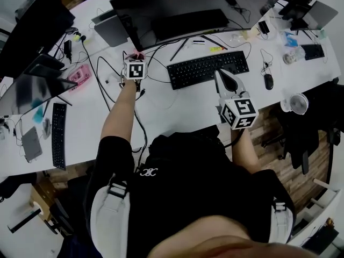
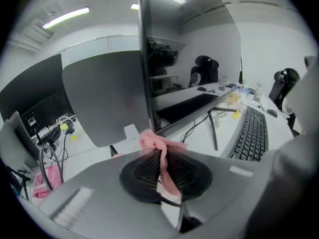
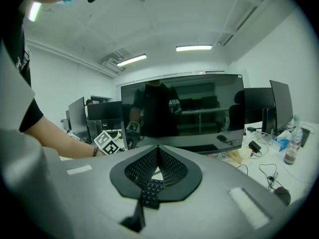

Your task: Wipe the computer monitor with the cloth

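While the pink cloth (image 2: 152, 141) is pinched between the closed jaws of the left gripper (image 2: 162, 154), it is held at the lower left corner of the monitor (image 2: 192, 59). A bunched fold of the cloth is pushed out past the jaw tips, toward the monitor's left edge, which is seen almost edge-on rising just behind it. Whether the cloth is touching the screen cannot be told. From the head view, the left gripper (image 1: 136, 57) and the cloth (image 1: 139, 54) are seen just in front of that same corner of the monitor (image 1: 183, 9), above the white desk (image 1: 177, 106).

The right gripper (image 3: 158, 153) is held in front of the monitor (image 3: 199, 108), facing its dark screen, with its jaws brought together and nothing gripped between them. In the head view the right gripper (image 1: 223, 80) is seen well apart from the monitor, above the near right edge of the keyboard (image 1: 208, 69) that is set in front of the monitor.
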